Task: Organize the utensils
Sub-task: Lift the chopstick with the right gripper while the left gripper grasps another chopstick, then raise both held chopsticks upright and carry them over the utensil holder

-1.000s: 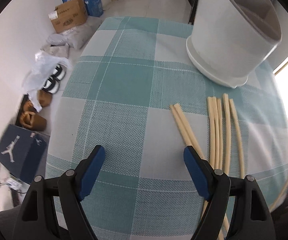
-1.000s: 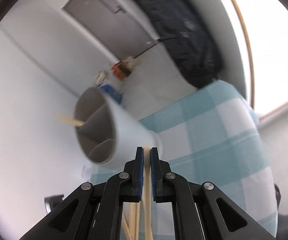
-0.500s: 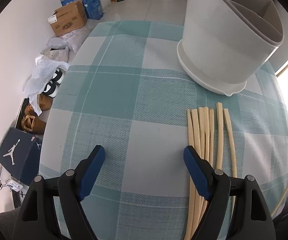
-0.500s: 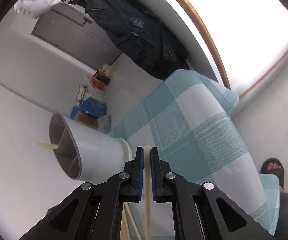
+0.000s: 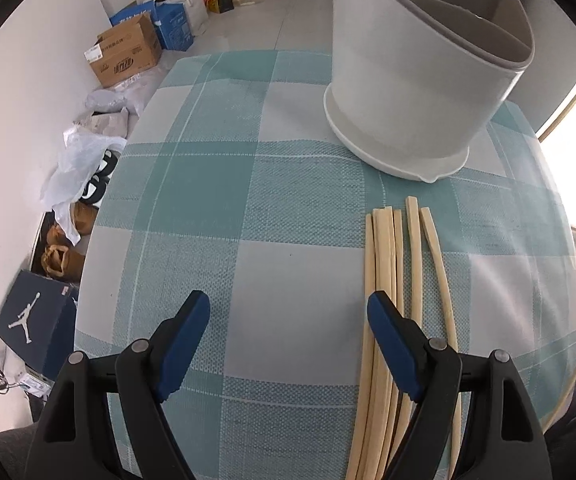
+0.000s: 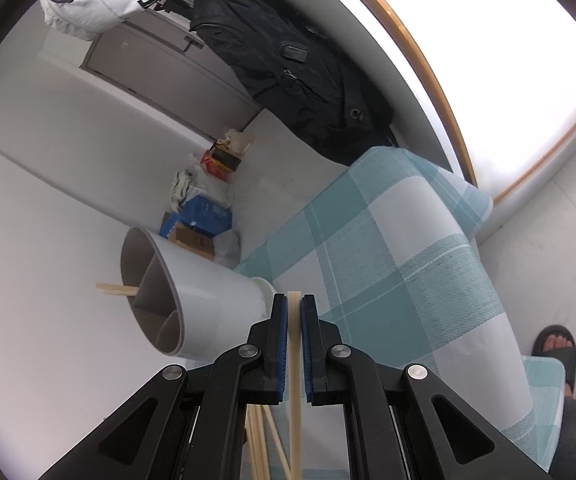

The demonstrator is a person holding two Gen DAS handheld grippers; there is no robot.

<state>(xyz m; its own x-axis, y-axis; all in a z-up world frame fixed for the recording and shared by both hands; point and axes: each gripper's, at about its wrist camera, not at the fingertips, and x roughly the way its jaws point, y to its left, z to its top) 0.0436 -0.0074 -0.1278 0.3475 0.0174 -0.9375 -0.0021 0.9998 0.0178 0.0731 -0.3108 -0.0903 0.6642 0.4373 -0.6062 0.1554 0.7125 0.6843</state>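
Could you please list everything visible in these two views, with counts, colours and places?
Utensil holder: one, white, divided, far end of table.
Chopsticks in holder: tips of about two, pale wood, sticking out.
Loose chopsticks: about six, pale, on cloth before holder.
Tablecloth: one, teal-white check.
Cardboard box: one, brown, floor.
Shoebox: one, navy, floor.
Backpack: one, black, hanging.
Sandalled foot: one, beside table.
Left hand-held gripper: open, empty.
Right hand-held gripper: shut on held chopstick.

holder (image 5: 416, 92): smooth white plastic, slight sheen | chopsticks (image 5: 388, 272): pale matt wood or bamboo | tablecloth (image 5: 247, 208): coarse woven checked cloth, matt | boxes (image 5: 125, 54): brown cardboard
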